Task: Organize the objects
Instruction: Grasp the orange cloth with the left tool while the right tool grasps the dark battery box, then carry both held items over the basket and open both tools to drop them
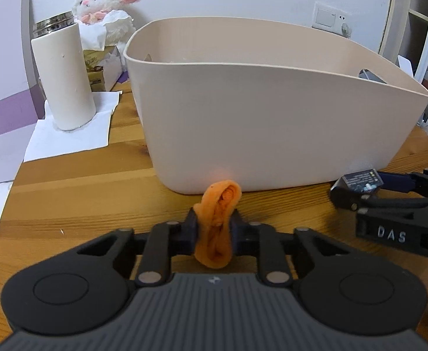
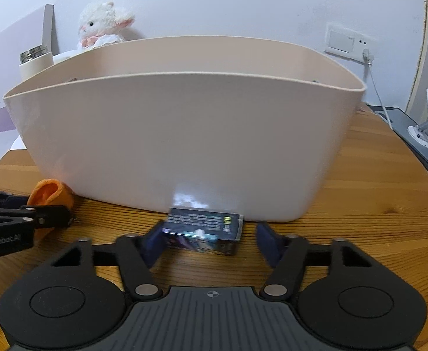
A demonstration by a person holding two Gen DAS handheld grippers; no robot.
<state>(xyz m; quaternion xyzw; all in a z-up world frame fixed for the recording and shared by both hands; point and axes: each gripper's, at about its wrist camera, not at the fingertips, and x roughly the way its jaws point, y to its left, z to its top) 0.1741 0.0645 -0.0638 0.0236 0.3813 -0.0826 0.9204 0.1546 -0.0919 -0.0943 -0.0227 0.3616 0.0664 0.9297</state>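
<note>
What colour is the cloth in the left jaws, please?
Orange cloth; the left wrist view shows it best.

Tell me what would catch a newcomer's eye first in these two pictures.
The big beige tub fills the middle of the wooden table. In front of it, the left gripper is clamped on a bright orange cloth, and the right gripper straddles a small dark box, one pad touching it and the other clear. A white plush lamb sits behind, by the wall.
</note>
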